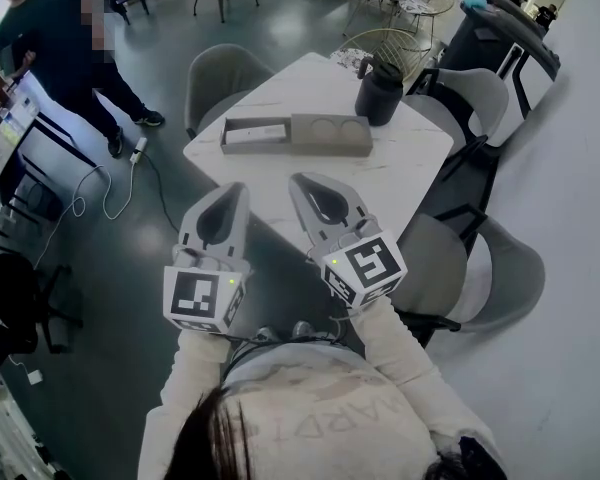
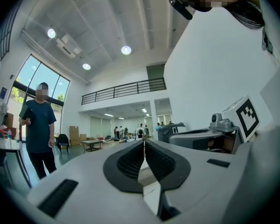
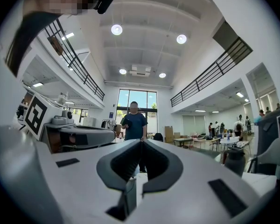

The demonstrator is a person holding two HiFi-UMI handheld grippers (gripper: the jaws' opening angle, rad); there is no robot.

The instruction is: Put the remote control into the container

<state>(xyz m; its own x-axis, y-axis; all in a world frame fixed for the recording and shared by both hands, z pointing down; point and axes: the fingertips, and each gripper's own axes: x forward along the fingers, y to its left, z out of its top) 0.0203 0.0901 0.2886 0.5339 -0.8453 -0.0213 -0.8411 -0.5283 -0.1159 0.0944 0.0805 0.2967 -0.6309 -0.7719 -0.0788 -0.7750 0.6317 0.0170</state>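
Tongs sit closed and empty, left tongs beside right tongs, short of the container on the table.

Grey container holding white remote control on table, black jug beside, left gripper, right gripper nearer.

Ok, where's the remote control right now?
Head view: the remote control lies at the left end of the grey container on the white table, black jug further right.

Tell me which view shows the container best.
The head view: the grey container lies whole on the white table, seen from above. Neither gripper view shows it; both look out level across the room, above the tabletop.
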